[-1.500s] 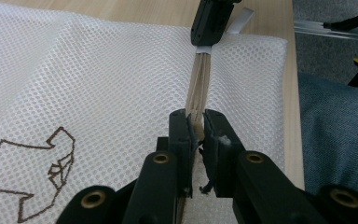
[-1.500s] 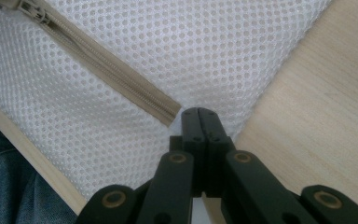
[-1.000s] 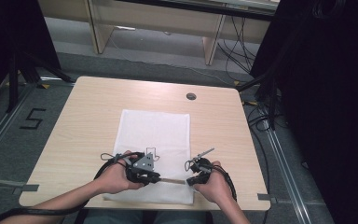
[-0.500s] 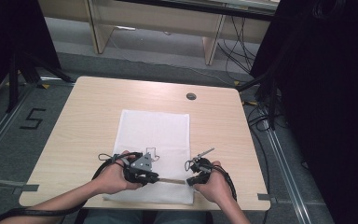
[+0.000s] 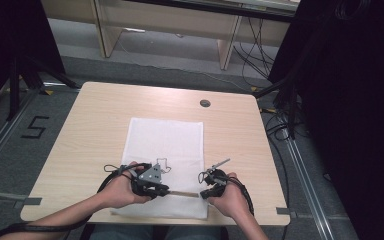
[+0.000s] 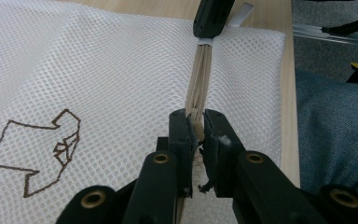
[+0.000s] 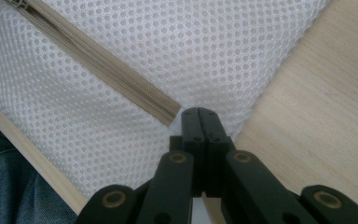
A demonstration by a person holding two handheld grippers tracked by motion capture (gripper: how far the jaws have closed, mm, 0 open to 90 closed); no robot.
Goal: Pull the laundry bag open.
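The white mesh bag (image 5: 166, 162) lies flat in the lower middle of the wooden table (image 5: 100, 120). The left gripper (image 6: 196, 130) pinches the tan zipper (image 6: 200, 79). The right gripper (image 7: 199, 122) is pressed together on the bag's corner.

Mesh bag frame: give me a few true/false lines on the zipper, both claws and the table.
1. The left claw is shut on the beige zipper. True.
2. The mesh bag is black. False: it is white, with a brown outline drawing.
3. The right claw is wide open. False: its jaws are pressed together at the bag's edge, beside the zipper's end.
4. The table has a wooden top. True.
5. The bag hangs in the air. False: it lies flat on the table.
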